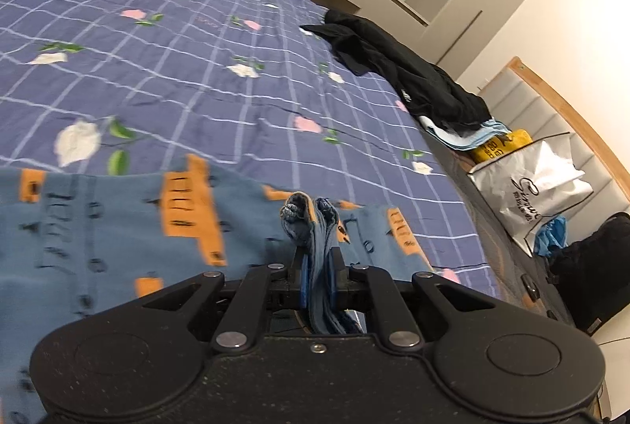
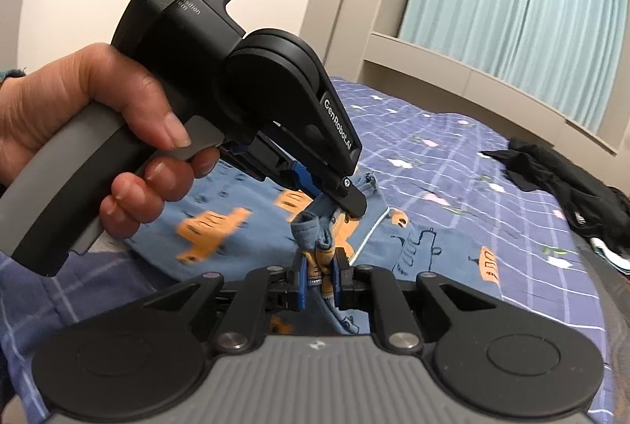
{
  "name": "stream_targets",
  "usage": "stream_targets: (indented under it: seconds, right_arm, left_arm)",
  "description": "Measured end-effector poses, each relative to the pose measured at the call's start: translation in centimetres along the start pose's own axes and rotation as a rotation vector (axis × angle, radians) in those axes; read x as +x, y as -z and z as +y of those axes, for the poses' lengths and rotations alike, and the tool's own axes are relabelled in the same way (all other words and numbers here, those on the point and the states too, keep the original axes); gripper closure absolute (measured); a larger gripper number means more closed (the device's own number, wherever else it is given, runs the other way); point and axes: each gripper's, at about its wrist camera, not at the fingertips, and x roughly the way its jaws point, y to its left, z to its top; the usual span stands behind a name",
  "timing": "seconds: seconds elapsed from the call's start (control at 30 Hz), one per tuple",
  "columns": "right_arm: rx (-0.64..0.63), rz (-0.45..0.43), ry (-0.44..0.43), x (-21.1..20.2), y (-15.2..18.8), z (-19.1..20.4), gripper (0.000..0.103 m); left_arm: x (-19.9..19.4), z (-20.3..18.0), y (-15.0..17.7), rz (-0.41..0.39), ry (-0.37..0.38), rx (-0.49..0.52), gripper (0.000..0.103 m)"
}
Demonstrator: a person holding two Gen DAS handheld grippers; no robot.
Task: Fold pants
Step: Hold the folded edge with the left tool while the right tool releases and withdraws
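Note:
The pants (image 1: pixel 102 227) are blue with orange patches and lie on the bed; they also show in the right wrist view (image 2: pixel 425 246). My left gripper (image 1: pixel 319 266) is shut on a bunched fold of the pants, which sticks up between its fingers. My right gripper (image 2: pixel 319 278) is shut on another bunched edge of the same pants. The left gripper also shows in the right wrist view (image 2: pixel 346 199), held by a hand just beyond and left of my right gripper, close to it.
The bed has a purple checked floral quilt (image 1: pixel 197 69). A pile of black clothes (image 1: pixel 401 69) lies at its right edge. Beside the bed are a white paper bag (image 1: pixel 531 187), a yellow item (image 1: pixel 496 146) and a dark bag (image 1: pixel 590 266). Curtains (image 2: pixel 512 10) hang behind.

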Motion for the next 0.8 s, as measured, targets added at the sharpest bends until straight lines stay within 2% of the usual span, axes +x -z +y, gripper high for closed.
stream_targets:
  seconds: [0.27, 0.33, 0.43, 0.5, 0.53, 0.57, 0.6, 0.63, 0.7, 0.77, 0.8]
  right_arm:
    - [-0.036, 0.048, -0.052, 2.8, -0.5, 2.3, 0.089]
    - [-0.038, 0.068, -0.057, 3.5, -0.3, 2.5, 0.089]
    - [-0.040, 0.074, -0.060, 3.6, 0.0, 2.9, 0.085]
    - [-0.034, 0.062, -0.071, 3.3, 0.1, 2.8, 0.078]
    - [-0.034, 0.053, -0.076, 3.2, 0.1, 2.8, 0.070]
    - [-0.035, 0.045, -0.078, 2.7, 0.1, 2.9, 0.056]
    - [-0.034, 0.037, -0.079, 2.5, 0.2, 2.9, 0.049]
    - [-0.030, 0.030, -0.081, 2.3, 0.2, 2.9, 0.039]
    - [-0.014, 0.015, -0.085, 1.5, 0.2, 3.1, 0.036]
    - [0.009, 0.005, -0.080, 1.1, 0.2, 3.1, 0.026]
    - [0.021, -0.001, -0.071, 1.0, 0.2, 3.0, 0.025]
  left_arm:
    - [0.2, 3.6, 0.9, 0.031, -0.016, -0.033, 0.092]
    - [0.4, 4.1, 1.2, 0.040, -0.019, -0.047, 0.088]
    - [0.3, 4.6, 1.2, 0.037, -0.037, -0.057, 0.073]
    - [0.1, 4.8, 1.1, 0.034, -0.034, -0.058, 0.053]
    - [-0.1, 4.9, 1.0, 0.026, -0.036, -0.058, 0.048]
    - [-0.3, 4.9, 0.9, 0.017, -0.043, -0.054, 0.040]
    - [-0.4, 4.9, 0.7, 0.008, -0.052, -0.042, 0.035]
    - [-0.6, 4.9, 0.5, -0.004, -0.064, -0.023, 0.034]
    - [-0.9, 4.7, 0.2, -0.026, -0.087, 0.021, 0.026]
    - [-1.1, 4.5, -0.2, -0.043, -0.098, 0.060, 0.023]
    - [-1.0, 4.4, -0.4, -0.048, -0.096, 0.079, 0.023]
